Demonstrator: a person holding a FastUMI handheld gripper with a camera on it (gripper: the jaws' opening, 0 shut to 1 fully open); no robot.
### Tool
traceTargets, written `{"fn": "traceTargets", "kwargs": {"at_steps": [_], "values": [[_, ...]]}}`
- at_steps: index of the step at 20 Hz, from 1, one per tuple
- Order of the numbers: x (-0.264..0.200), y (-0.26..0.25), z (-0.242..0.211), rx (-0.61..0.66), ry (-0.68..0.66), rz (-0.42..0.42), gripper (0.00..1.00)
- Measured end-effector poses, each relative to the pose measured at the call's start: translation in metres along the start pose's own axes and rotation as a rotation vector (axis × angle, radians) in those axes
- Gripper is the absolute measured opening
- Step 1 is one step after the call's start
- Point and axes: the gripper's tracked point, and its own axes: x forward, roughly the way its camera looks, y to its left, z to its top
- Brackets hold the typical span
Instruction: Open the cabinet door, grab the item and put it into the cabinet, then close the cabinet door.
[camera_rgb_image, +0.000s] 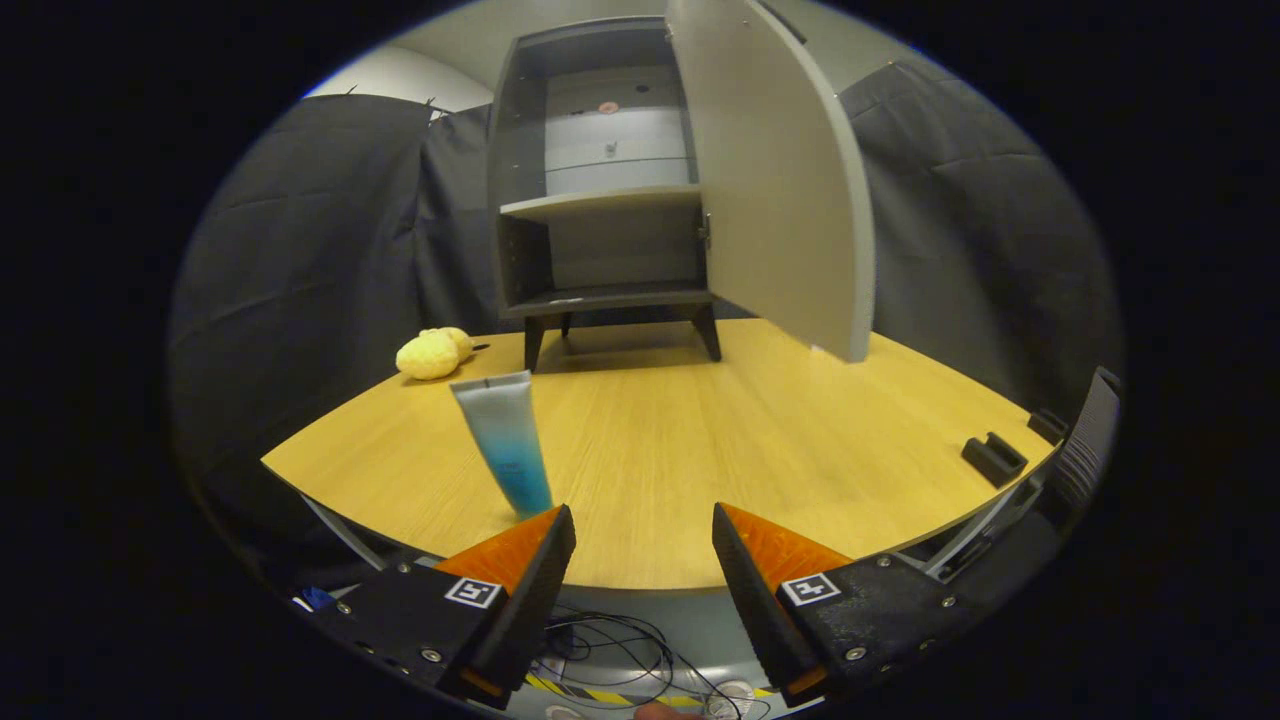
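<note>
Tongs (643, 522) gape empty above the bench (700, 450) edge; tube (505, 440) at eleven o'clock, cabinet (600, 180) door (775, 170) open.

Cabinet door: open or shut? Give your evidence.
Open. The cabinet door swings out to one side, baring the cabinet shelves. The tongs are open, holding nothing, with the tube standing just ahead.

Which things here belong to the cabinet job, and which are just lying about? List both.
Job: cabinet, its open door, standing tube, open gripper.
Lying about: yellow object, black block, cables.
</note>
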Motion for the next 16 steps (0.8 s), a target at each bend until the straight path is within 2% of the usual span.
{"fn": "traceTargets", "kwargs": {"at_steps": [3,9,10,11,12,13,16], "values": [[0.020,0.038,-0.007,-0.010,-0.013,0.054,0.86],[0.066,0.056,0.007,-0.025,-0.048,0.031,0.86],[0.069,0.060,0.011,-0.027,-0.053,0.059,0.86],[0.073,0.065,0.015,-0.040,-0.061,0.084,0.75],[0.075,0.067,0.017,-0.063,-0.062,0.104,0.69],[0.072,0.065,0.017,-0.073,-0.046,0.117,0.50],[0.064,0.064,0.023,-0.066,-0.013,0.127,0.48]]}}
